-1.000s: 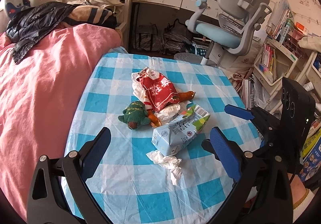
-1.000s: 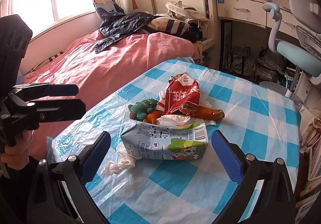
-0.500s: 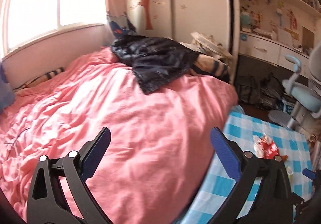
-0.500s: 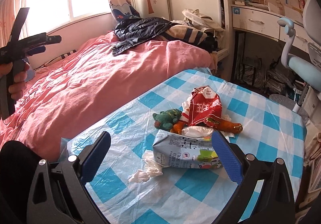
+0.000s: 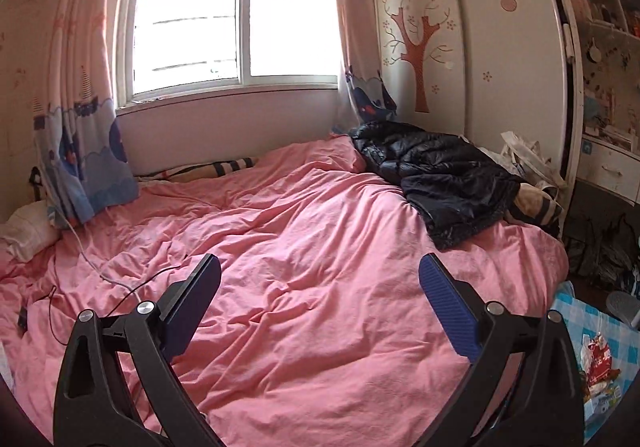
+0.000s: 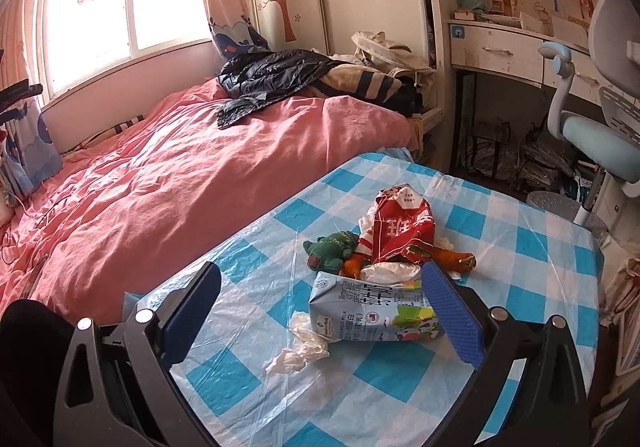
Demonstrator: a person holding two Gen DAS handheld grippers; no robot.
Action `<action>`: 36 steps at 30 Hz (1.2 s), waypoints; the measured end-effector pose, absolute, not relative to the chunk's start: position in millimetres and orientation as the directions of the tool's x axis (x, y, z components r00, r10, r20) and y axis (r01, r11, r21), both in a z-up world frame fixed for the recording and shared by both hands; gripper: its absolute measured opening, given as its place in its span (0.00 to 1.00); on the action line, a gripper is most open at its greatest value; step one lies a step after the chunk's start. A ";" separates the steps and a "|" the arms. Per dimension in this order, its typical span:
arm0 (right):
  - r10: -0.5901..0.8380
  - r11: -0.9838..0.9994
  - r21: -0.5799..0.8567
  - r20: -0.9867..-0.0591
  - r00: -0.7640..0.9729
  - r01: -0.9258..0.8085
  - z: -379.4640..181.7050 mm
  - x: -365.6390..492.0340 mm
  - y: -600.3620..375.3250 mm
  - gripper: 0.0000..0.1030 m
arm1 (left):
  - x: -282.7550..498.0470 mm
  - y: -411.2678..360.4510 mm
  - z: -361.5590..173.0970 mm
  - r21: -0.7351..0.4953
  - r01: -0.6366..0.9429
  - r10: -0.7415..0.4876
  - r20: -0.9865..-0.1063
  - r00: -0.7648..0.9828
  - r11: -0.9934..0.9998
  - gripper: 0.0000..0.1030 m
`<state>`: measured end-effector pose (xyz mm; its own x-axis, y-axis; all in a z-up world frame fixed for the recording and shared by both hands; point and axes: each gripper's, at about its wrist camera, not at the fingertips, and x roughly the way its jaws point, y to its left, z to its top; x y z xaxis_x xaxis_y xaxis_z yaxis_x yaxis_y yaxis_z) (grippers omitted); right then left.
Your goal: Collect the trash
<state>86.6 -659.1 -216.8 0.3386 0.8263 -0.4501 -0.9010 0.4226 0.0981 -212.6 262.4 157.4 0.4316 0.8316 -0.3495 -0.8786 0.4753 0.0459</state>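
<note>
In the right wrist view, trash lies piled on the blue-checked table (image 6: 520,247). A pale blue milk carton (image 6: 372,311) lies on its side. Behind it is a red snack bag (image 6: 400,231), with a green plush toy (image 6: 332,247) to its left and an orange carrot-like piece (image 6: 452,257) to its right. Crumpled white tissue (image 6: 304,347) lies in front. My right gripper (image 6: 320,275) hovers open just short of the carton, its right finger overlapping the carton's end. My left gripper (image 5: 318,275) is open and empty over the pink bed (image 5: 300,247). In its view the red snack bag (image 5: 600,355) shows at the far right edge.
The pink bed (image 6: 160,187) borders the table's left side, with a black jacket (image 6: 272,75) on it. A desk (image 6: 500,51) and a blue-grey office chair (image 6: 592,127) stand behind the table. A window (image 5: 236,7) is beyond the bed. Cables (image 5: 120,283) lie on the bedding.
My left gripper has swung away from the table to face the bed and window. My right gripper has stayed open over the table and the trash has shifted slightly rightwards in its view.
</note>
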 end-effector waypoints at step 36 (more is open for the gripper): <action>0.796 0.536 0.232 -0.459 0.395 -0.812 -239.9 122.1 -674.7 0.94 | -309.0 318.8 185.5 0.004 -0.956 0.905 -0.325 0.276 0.293 0.93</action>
